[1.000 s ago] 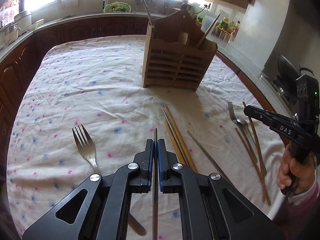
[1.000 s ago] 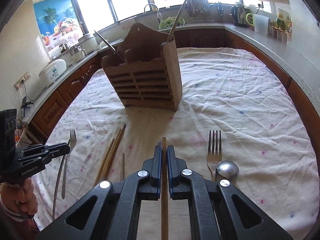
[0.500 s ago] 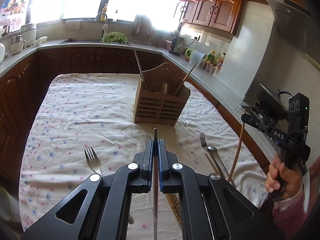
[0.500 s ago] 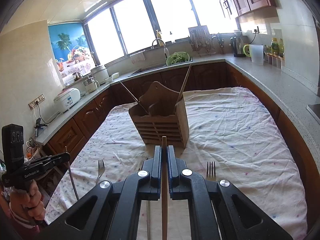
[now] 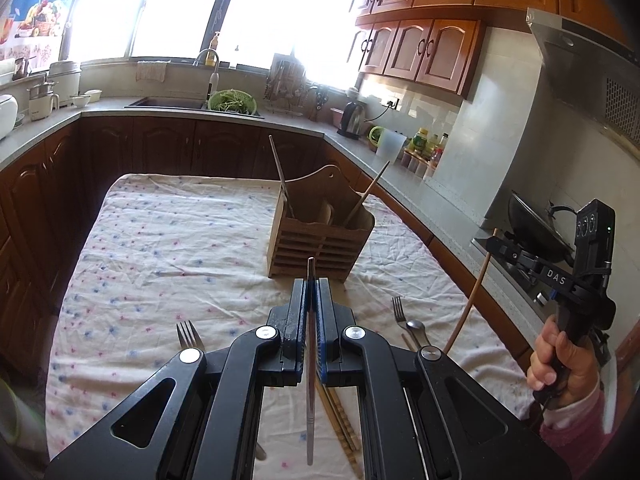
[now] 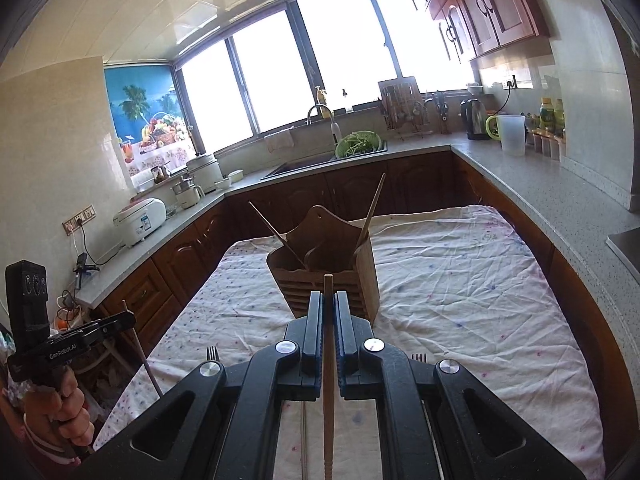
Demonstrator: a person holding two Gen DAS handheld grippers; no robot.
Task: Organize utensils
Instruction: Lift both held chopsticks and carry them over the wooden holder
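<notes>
A wooden slatted utensil holder (image 5: 320,236) (image 6: 332,276) stands on the flowered tablecloth with two chopsticks leaning in it. My left gripper (image 5: 311,292) is shut on a metal chopstick (image 5: 310,360), held high above the table short of the holder. My right gripper (image 6: 328,308) is shut on a wooden chopstick (image 6: 328,380), also raised; it shows at right in the left wrist view (image 5: 496,246) with the chopstick (image 5: 468,304) hanging down. Forks (image 5: 186,334) (image 5: 398,308), a spoon (image 5: 416,326) and wooden chopsticks (image 5: 340,420) lie on the cloth.
The table (image 5: 168,240) has dark wooden kitchen cabinets and grey counters on three sides. A sink with a green colander (image 6: 356,144), a kettle (image 6: 472,120) and a rice cooker (image 6: 140,220) sit on the counters. A wok (image 5: 532,228) is at right.
Both grippers have lifted well above the table, each carrying its chopstick off the cloth. The holder looks farther and lower in both views.
</notes>
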